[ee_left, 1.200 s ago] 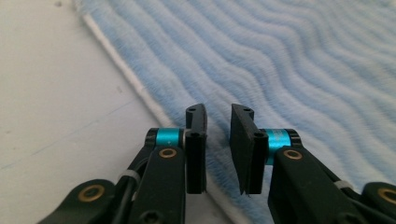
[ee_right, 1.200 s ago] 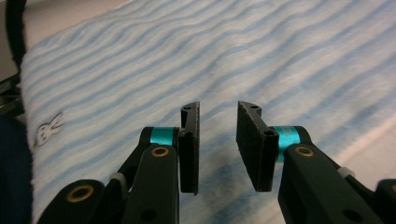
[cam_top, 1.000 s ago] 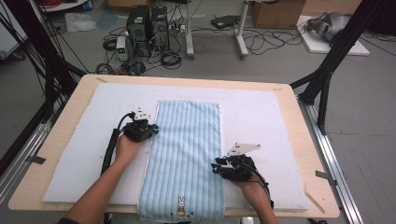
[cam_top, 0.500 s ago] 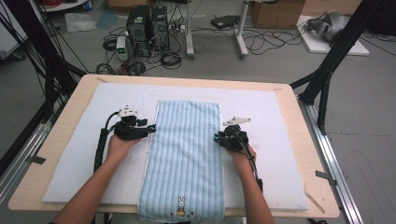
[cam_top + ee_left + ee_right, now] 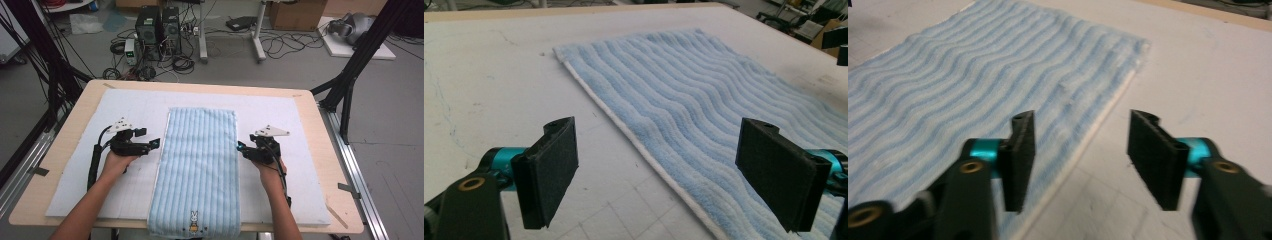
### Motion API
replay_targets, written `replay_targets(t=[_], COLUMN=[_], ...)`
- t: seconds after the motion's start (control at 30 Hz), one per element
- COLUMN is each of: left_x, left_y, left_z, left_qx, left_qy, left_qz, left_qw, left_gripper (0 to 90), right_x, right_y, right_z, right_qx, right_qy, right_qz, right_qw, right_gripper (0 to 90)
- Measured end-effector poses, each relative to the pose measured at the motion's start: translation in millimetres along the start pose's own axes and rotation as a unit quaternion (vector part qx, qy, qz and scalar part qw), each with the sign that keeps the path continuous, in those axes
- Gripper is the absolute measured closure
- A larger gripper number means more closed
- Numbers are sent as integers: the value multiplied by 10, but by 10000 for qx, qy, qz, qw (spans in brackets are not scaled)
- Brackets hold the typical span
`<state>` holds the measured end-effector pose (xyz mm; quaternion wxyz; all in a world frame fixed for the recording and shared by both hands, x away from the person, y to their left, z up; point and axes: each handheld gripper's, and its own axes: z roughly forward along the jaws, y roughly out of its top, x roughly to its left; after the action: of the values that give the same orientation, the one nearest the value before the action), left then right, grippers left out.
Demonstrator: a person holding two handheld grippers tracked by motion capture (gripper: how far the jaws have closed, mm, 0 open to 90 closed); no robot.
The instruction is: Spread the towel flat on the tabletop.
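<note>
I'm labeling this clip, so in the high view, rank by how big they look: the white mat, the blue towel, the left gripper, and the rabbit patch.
1. white mat
2. blue towel
3. left gripper
4. rabbit patch

Grey concrete floor (image 5: 300, 65) behind the wooden table (image 5: 320, 165), cables everywhere, two computer towers (image 5: 159, 25) just past its far edge, cardboard box (image 5: 295, 12) further right.

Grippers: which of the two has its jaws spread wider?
The left gripper, at the towel's left edge. In its own view the pads stand far apart; the right gripper's gap is narrower.
</note>
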<state>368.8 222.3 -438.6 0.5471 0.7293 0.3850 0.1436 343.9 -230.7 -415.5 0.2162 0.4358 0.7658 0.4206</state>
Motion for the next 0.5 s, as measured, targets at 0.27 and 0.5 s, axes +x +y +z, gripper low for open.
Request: replay_targets(t=[0.27,0.5], left_x=[-101,-59], left_y=[48,54], left_z=[-93,-129], left_qx=[-195,-197], left_qy=[-97,-9], left_qz=[171,26], left_qw=[9996,9998], left_gripper=[176,176], right_x=[-191,-219], right_y=[-161,-167], right_z=[-214,-219], right_qx=[-205,-316], right_qy=[-278,-276], right_qz=[132,152], right_qw=[9993,9990], right_gripper=[111,111])
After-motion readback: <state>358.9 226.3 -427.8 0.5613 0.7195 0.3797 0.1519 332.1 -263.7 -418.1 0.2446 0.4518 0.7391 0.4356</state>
